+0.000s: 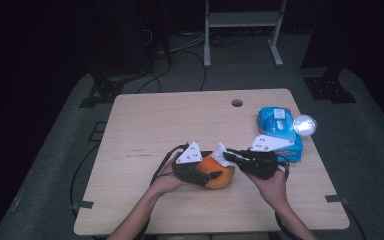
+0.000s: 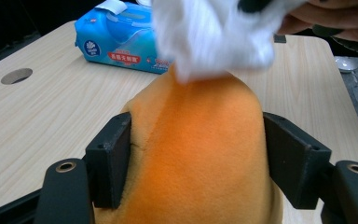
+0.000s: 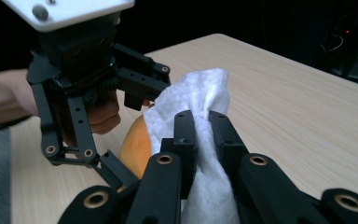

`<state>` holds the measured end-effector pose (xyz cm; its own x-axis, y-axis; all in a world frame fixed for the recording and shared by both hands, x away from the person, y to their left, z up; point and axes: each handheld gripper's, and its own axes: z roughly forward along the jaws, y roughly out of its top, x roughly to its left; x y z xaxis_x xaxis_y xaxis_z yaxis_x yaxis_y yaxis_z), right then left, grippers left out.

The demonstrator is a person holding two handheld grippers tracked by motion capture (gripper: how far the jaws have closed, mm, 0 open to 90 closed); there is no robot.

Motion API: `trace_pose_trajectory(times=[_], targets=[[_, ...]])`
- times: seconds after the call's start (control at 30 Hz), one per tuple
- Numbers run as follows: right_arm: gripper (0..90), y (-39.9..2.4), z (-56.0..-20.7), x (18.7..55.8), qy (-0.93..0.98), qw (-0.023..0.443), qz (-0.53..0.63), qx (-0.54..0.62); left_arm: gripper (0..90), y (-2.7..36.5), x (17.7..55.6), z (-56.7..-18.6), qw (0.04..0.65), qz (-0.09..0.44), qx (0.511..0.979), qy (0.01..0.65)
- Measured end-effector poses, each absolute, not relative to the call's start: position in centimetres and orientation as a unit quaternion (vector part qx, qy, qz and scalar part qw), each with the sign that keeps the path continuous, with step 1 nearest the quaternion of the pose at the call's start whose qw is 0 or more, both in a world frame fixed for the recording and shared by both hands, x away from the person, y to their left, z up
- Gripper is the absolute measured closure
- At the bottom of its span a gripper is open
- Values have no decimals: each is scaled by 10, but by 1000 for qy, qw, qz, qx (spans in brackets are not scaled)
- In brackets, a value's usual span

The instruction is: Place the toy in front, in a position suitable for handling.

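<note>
Sitting near the front middle of the pale wooden worktop [image 1: 150, 125], the orange plush object [image 1: 219, 175] is flanked by both hands in the high view. At its left, the left claw [image 1: 211, 175] reaches in from the person's left hand [image 1: 166, 181], with a grey three-cornered plate on top of its body. In the left gripper view the orange plush object [image 2: 200, 154] rises between the two black jaws; the left pad lies against its fuzzy side and the right pad stands just beside or against it, so the claw straddles the object, though I cannot tell how firmly it presses. Just to the right, the right claw [image 1: 228, 156] is clamped on a white tissue [image 1: 220, 154], which lies on the top of the orange object. The right gripper view shows that claw [image 3: 202, 122] closed tight on the bunched white tissue [image 3: 193, 93], the cloth bulging above and below the pads, with the left claw [image 3: 123, 135] and a patch of orange beyond it. The right hand [image 1: 272, 187] holds this tool from the lower right. Farther right and back, near the worktop's right edge, lies a blue pack of wipes [image 1: 278, 131], well apart from the orange object, and a small shiny clear ball [image 1: 304, 125] rests just beside the pack
</note>
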<state>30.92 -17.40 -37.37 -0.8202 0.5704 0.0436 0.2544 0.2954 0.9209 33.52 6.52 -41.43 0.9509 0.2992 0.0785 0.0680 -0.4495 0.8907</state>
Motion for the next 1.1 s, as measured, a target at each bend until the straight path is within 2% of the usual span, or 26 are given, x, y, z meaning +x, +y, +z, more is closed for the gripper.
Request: trace_pose_trajectory(times=[0.13, 0.33, 0.67, 0.9, 0.93, 1.07, 1.1], targets=[[818, -171, -381, 313, 801, 156, 514, 264, 232, 66, 336, -413, 514, 112, 844, 105], [818, -181, -389, 318, 802, 148, 507, 278, 129, 85, 345, -407, 547, 92, 822, 127], [817, -200, -391, 322, 797, 150, 502, 300, 101, 90, 358, -433, 561, 30, 816, 136], [816, -200, -392, 323, 795, 147, 506, 301, 76, 85, 362, -447, 568, 10, 809, 149], [816, -200, -391, 323, 795, 147, 506, 301, 88, 84, 361, -448, 567, 9, 810, 149], [815, -198, -388, 320, 791, 153, 512, 300, 304, 82, 352, -434, 555, 39, 819, 140], [816, -198, -386, 319, 788, 157, 514, 299, 326, 82, 349, -427, 560, 48, 816, 135]])
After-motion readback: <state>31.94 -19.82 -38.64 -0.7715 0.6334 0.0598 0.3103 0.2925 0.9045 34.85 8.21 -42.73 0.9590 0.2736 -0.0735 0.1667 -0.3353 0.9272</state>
